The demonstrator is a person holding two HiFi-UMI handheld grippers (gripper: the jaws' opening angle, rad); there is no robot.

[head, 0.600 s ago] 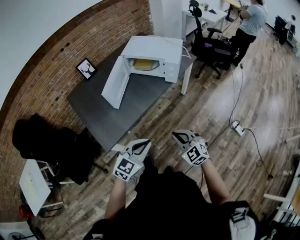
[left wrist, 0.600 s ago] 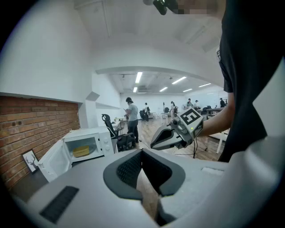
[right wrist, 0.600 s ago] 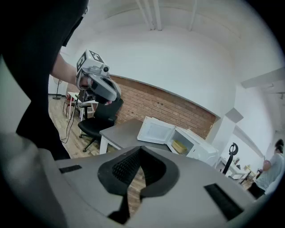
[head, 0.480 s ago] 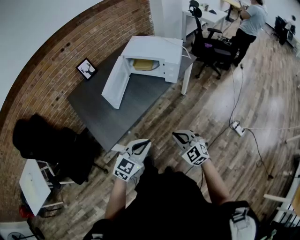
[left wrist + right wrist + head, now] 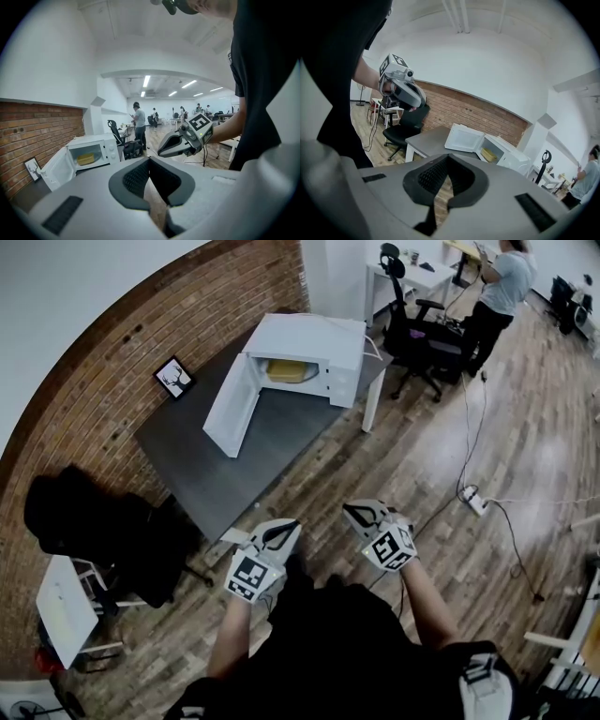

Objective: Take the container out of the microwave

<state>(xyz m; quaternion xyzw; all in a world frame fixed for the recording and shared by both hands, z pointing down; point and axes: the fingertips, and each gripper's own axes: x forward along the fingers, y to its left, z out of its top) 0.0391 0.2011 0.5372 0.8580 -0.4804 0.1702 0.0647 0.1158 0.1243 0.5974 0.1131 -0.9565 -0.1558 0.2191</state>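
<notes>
A white microwave (image 5: pixel 314 351) stands at the far end of a grey table (image 5: pixel 225 465), its door (image 5: pixel 230 407) swung wide open to the left. Inside sits a yellow container (image 5: pixel 286 369), also seen in the left gripper view (image 5: pixel 86 159) and the right gripper view (image 5: pixel 489 154). Both grippers hang side by side in front of my body, well short of the table. My left gripper (image 5: pixel 292 524) (image 5: pixel 149 160) is shut and holds nothing. My right gripper (image 5: pixel 349 510) (image 5: pixel 448 157) is shut and empty too.
A small picture frame (image 5: pixel 173 377) leans on the brick wall behind the table. A black office chair (image 5: pixel 417 329) and a standing person (image 5: pixel 497 287) are beyond the microwave. Another black chair (image 5: pixel 89 521) and a white stool (image 5: pixel 61 610) stand left. A power strip (image 5: pixel 473 495) with cables lies on the wooden floor.
</notes>
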